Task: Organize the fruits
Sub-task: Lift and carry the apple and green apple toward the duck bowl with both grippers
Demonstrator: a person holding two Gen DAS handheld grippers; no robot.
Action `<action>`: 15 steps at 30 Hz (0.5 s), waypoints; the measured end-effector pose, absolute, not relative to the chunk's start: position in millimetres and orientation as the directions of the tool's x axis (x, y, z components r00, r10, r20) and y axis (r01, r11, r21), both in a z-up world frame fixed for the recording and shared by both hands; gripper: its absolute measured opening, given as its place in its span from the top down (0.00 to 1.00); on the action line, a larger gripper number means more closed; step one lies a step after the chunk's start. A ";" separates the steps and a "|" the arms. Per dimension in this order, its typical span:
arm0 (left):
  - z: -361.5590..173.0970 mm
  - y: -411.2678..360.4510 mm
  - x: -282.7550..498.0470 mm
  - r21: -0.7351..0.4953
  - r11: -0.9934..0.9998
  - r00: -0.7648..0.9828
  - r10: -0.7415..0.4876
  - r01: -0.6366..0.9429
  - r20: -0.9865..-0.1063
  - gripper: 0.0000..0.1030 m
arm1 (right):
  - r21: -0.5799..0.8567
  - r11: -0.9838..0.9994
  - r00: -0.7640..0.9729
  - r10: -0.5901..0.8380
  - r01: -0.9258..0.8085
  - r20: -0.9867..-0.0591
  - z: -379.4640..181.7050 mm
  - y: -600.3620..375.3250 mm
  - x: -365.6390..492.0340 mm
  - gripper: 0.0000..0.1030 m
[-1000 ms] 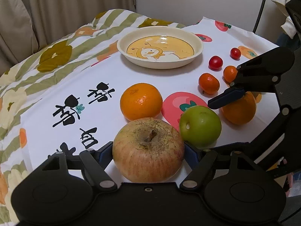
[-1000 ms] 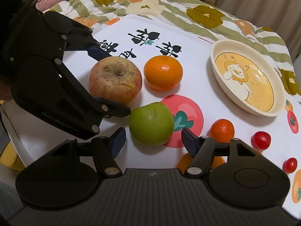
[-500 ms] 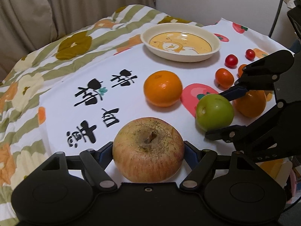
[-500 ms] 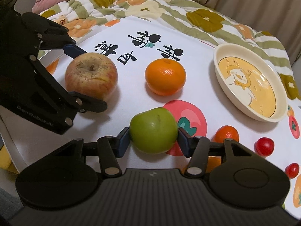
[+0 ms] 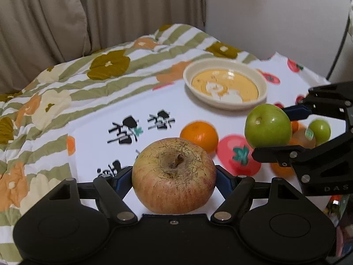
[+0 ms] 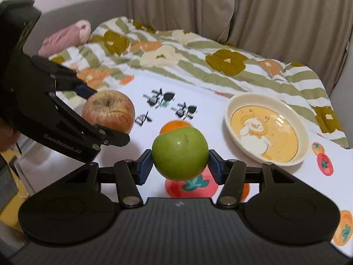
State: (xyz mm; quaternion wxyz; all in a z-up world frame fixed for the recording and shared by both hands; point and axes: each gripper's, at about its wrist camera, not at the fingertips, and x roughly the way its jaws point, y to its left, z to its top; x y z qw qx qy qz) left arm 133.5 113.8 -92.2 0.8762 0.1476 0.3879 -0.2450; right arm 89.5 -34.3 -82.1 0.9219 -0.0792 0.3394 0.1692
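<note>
My left gripper (image 5: 174,176) is shut on a red-yellow apple (image 5: 174,174), stem up, held above the white cloth. The right wrist view shows that same left gripper (image 6: 103,114) and the red-yellow apple (image 6: 109,111) at its left. My right gripper (image 6: 179,154) is shut on a green apple (image 6: 179,153), its blue pads pressing both sides, and it is also off the cloth. In the left wrist view, the right gripper (image 5: 275,130) and the green apple (image 5: 268,125) hang at the right. A cream plate (image 5: 225,105) with a cartoon print lies empty farther back, also visible as the plate (image 6: 229,119).
An orange (image 5: 199,135) lies on the cloth between the grippers and the plate. A smaller green fruit (image 5: 320,130), another orange (image 5: 282,169) and small red tomatoes (image 5: 300,99) sit behind the right gripper. A floral quilt (image 6: 198,55) and curtains border the cloth.
The right gripper closed on the green apple and lifted it off the cloth. The left gripper, holding the red-yellow apple throughout, rose too. Both views now look farther across the table.
</note>
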 end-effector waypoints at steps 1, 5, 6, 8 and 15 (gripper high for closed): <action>-87.7 110.0 133.4 0.068 0.842 0.587 -0.313 0.535 -0.746 0.22 | -0.019 0.931 0.717 0.268 -0.364 -0.643 -75.9 -40.2 90.3 0.33; -70.9 90.1 134.6 0.074 0.863 0.619 -0.296 0.499 -0.728 0.22 | 0.005 0.931 0.721 0.286 -0.365 -0.631 -55.8 -63.8 96.4 0.33; -66.8 84.3 136.3 0.071 0.869 0.624 -0.293 0.490 -0.724 0.22 | 0.009 0.931 0.721 0.290 -0.366 -0.630 -51.3 -70.5 99.2 0.33; -59.7 73.1 139.3 0.064 0.877 0.632 -0.291 0.476 -0.718 0.22 | 0.012 0.928 0.724 0.298 -0.372 -0.623 -41.8 -86.2 105.1 0.33; -41.0 22.3 160.9 0.076 0.892 0.669 -0.275 0.445 -0.691 0.22 | -0.026 0.919 0.730 0.295 -0.393 -0.617 -25.0 -142.0 138.6 0.33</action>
